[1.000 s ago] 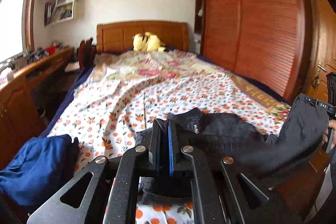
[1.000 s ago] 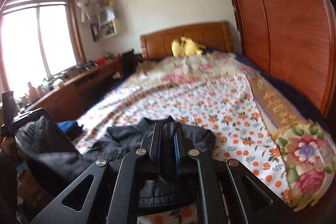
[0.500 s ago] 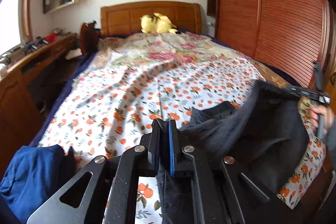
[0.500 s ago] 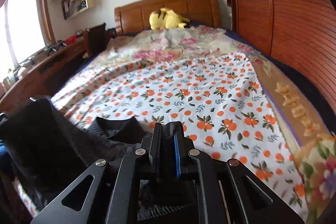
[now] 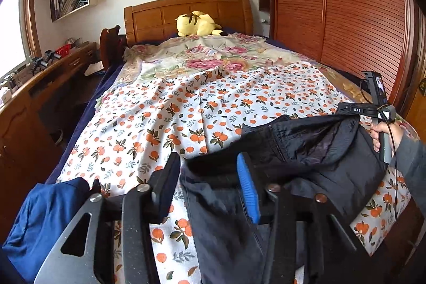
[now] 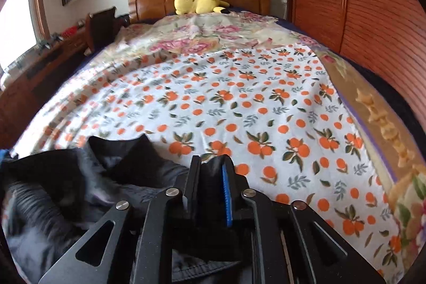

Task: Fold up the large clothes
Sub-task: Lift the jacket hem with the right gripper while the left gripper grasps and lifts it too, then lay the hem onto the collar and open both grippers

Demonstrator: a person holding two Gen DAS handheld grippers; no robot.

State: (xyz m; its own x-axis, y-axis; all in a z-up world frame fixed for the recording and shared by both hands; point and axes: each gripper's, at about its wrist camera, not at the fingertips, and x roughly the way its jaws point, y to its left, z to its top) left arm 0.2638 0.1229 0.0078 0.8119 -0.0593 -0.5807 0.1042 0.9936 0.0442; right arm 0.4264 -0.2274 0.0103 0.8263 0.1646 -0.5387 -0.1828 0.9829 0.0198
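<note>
Black garment (image 5: 306, 151): lying bunched at the bed's (image 5: 186, 103) near edge. Left gripper (image 5: 210, 177) fingers are opening, cloth slipping free; right gripper (image 6: 210, 177) fingers are parting too, fabric between them. One fold is likely being released.

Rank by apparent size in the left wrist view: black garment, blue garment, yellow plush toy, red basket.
1. black garment, though it's nearest the camera, which inflates it
2. blue garment, partly cut off by the frame
3. yellow plush toy
4. red basket
</note>
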